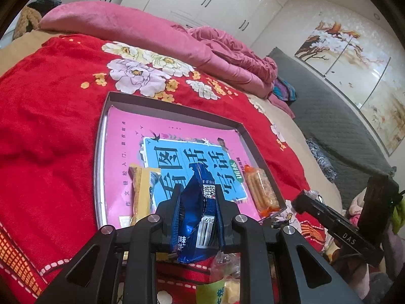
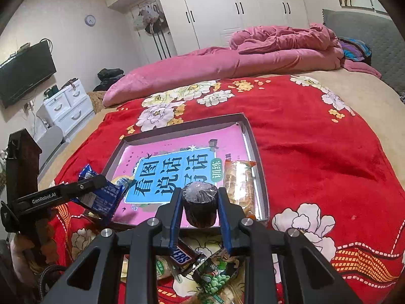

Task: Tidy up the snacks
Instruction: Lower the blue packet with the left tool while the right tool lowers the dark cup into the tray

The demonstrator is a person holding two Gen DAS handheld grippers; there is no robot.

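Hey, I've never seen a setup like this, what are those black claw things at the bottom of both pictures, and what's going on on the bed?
Those claws are two hand-held grippers; a person holds one in each hand. Each picture comes from a wide-angle camera on one gripper, looking along its two fingers. In the left wrist view, the left gripper is shut on a blue snack packet. In the right wrist view, the right gripper is shut on a dark round wrapped snack. Ahead, on a red floral blanket, lies a shallow tray lined with a pink and blue sheet. It holds a clear biscuit pack and a yellow packet. More snacks lie loose beneath the grippers.
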